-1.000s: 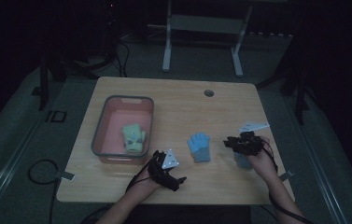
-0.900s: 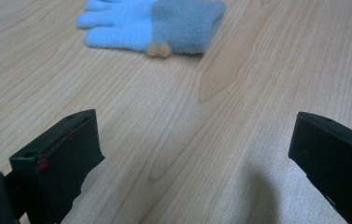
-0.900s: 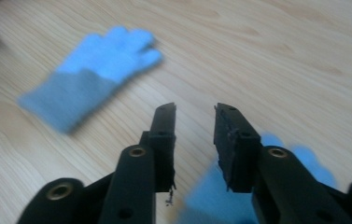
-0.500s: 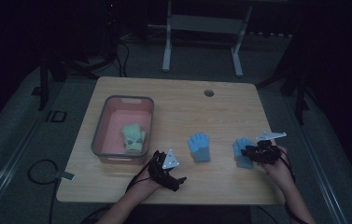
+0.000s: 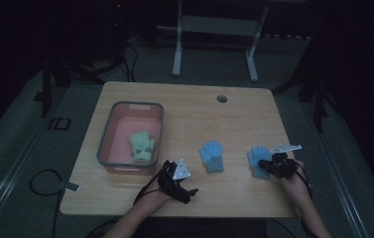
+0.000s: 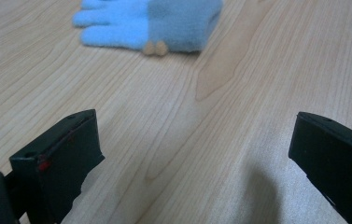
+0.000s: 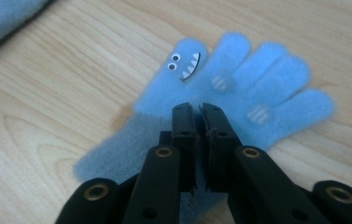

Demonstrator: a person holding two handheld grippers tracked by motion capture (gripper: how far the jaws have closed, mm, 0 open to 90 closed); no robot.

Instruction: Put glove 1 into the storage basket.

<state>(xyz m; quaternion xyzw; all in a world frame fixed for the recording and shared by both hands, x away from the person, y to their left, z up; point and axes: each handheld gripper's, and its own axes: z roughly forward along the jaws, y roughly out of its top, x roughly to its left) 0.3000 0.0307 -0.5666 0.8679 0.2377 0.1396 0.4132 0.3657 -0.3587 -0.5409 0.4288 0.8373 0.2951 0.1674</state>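
**Soft glove, pinched at the palm**

Because the table (image 5: 184, 114) bears everything, take it as landmark: toward its left edge stands the pink bin (image 5: 109, 148); near its front right lies the blue monster glove (image 7: 239, 88), limp, light fleece, best pinched mid-palm; the right gripper (image 7: 198, 112) has just closed there, apparently nipping fabric; the left gripper (image 6: 192, 154) gapes wide, holding nothing.

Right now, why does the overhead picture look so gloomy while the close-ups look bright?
High view: dim room, the table murky, surroundings nearly black. Left gripper view: bright wood, soft shadow, near fingers slightly blurred. Right gripper view: well lit, the blue glove fuzzy at its edges.
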